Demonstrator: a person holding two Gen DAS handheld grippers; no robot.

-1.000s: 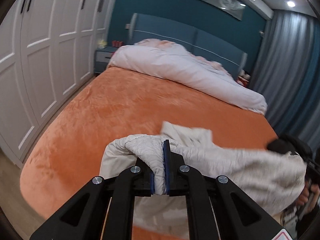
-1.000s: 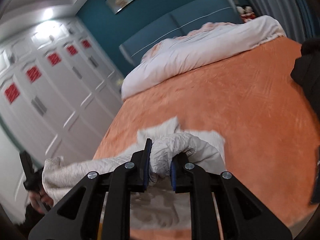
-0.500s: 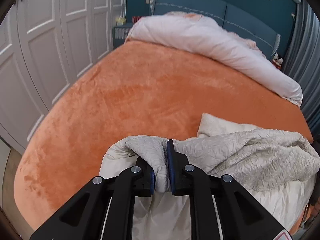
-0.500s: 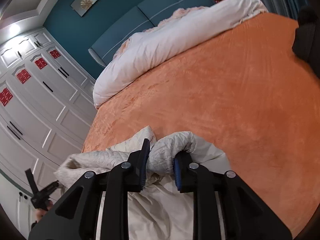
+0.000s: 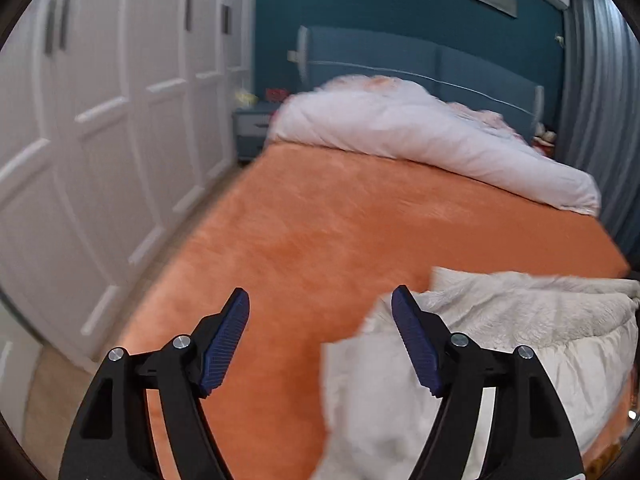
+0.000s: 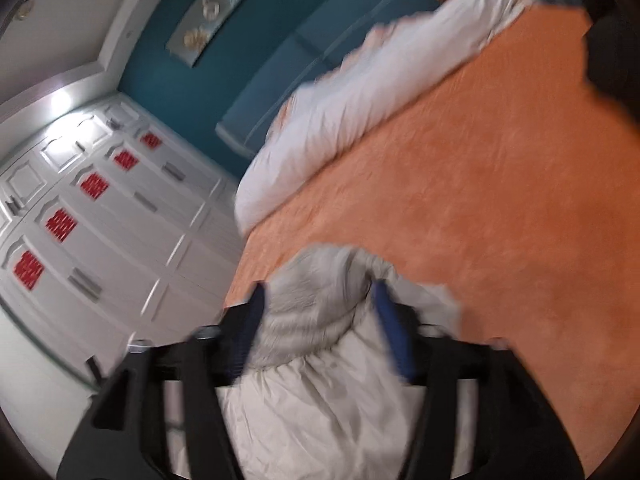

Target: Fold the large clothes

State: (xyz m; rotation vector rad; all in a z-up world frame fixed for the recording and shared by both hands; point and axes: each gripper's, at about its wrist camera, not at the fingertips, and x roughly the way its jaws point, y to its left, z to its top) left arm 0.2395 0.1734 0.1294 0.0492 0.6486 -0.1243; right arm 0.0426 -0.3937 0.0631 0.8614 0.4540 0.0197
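Observation:
A cream quilted garment point(image 5: 500, 344) lies bunched on the orange bed cover point(image 5: 360, 232) near its front edge. My left gripper point(image 5: 320, 336) is open and empty, its jaws wide apart, with the garment just right of its right finger. In the right wrist view, which is blurred, my right gripper point(image 6: 320, 320) has its jaws spread apart with a fold of the garment point(image 6: 320, 304) lying between them, no longer pinched.
A rolled white duvet point(image 5: 420, 140) lies across the head of the bed in front of the blue headboard point(image 5: 400, 56). White wardrobe doors point(image 5: 100, 140) line the left side. A dark object point(image 6: 612, 40) sits at the bed's right edge. Grey curtains point(image 5: 600, 100) hang at the right.
Both grippers were shut on the garment and have opened. The garment has dropped onto the bed. The left gripper has swung left, away from the cloth.

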